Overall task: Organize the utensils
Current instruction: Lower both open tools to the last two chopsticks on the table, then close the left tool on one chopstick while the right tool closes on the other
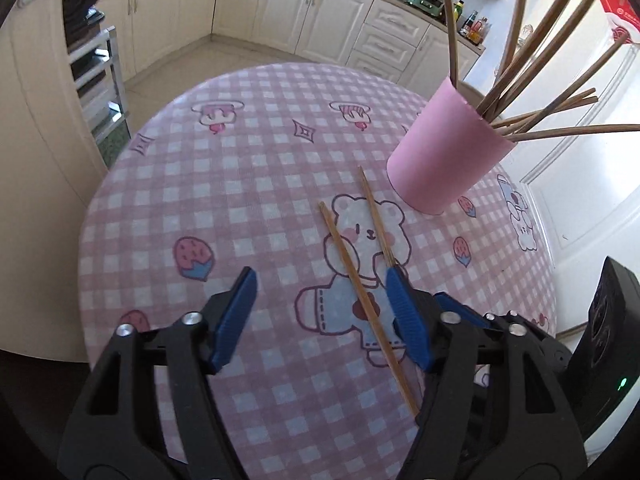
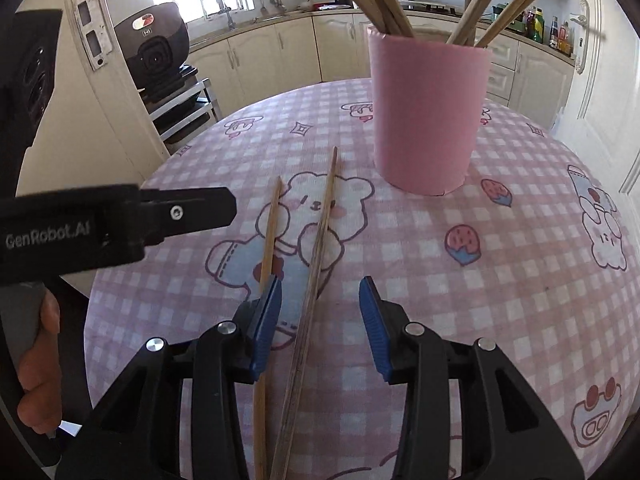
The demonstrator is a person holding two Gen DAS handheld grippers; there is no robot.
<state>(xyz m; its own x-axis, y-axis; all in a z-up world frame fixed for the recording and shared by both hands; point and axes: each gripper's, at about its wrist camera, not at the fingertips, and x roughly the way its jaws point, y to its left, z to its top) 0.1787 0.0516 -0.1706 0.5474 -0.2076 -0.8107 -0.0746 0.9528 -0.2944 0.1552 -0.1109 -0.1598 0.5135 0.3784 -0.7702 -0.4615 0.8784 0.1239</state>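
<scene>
Two wooden chopsticks lie side by side on the pink checked tablecloth point(image 1: 248, 184), in front of a pink cup point(image 1: 444, 156) that holds several more chopsticks. My left gripper point(image 1: 320, 280) hangs open just above the cloth, with the nearer chopstick point(image 1: 349, 268) between its blue pads; the other chopstick point(image 1: 376, 216) runs under its right finger. My right gripper point(image 2: 320, 286) is open too. The longer-looking chopstick point(image 2: 323, 220) passes between its pads with a gap on each side, and the second chopstick point(image 2: 271, 232) goes under its left finger. The cup point(image 2: 424, 120) stands just beyond.
The left tool's black body point(image 2: 80, 232) and the hand point(image 2: 40, 340) holding it fill the left edge of the right wrist view. Cream kitchen cabinets point(image 1: 288, 12) lie beyond the round table. A metal rack point(image 1: 100, 80) stands at the left, a white door point(image 1: 580, 184) at the right.
</scene>
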